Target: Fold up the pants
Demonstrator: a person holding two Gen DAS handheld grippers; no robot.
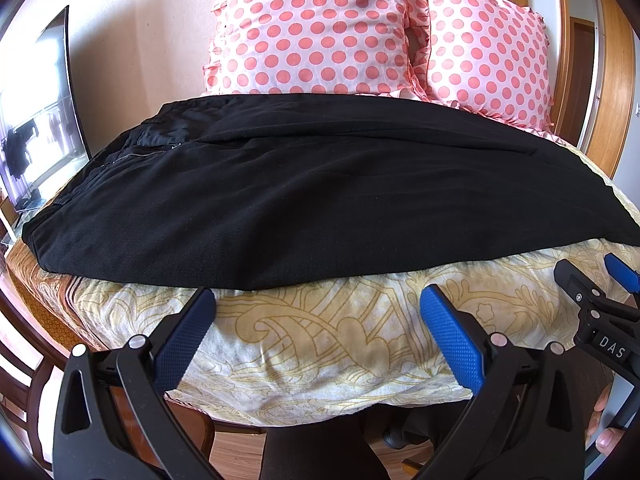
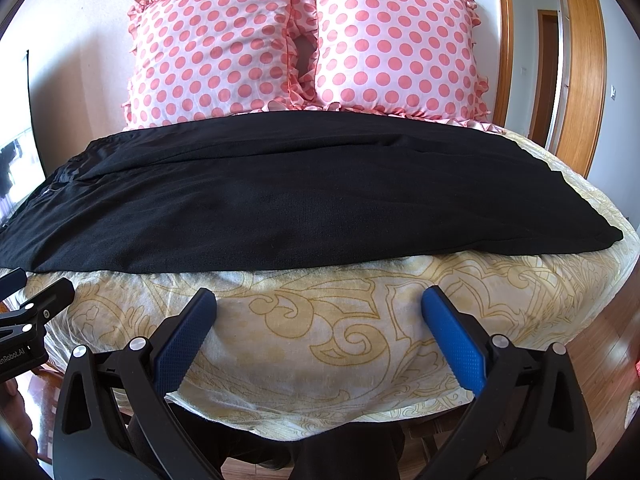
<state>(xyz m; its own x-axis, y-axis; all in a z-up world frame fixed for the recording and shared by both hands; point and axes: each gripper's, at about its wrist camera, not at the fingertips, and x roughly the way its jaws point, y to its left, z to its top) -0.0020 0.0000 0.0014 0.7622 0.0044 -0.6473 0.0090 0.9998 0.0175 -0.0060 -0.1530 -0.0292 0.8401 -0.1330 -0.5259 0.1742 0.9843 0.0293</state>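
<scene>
Pants [image 1: 304, 196]: black, spread lengthwise across the bed [image 1: 320, 344], waistband left.
Left gripper [image 1: 316, 308]: spread, empty.
Right gripper [image 2: 318, 308]: spread, empty.
Technique: pinch both near-edge corners evenly.

We read "DAS" in white letters on the black body of the right gripper [image 1: 619, 276], at the right edge of the left wrist view. In the right wrist view, the left gripper [image 2: 24, 292] carries white lettering cut off by the frame edge; we make out "enRobot.AI". Nothing else is legible.
</scene>
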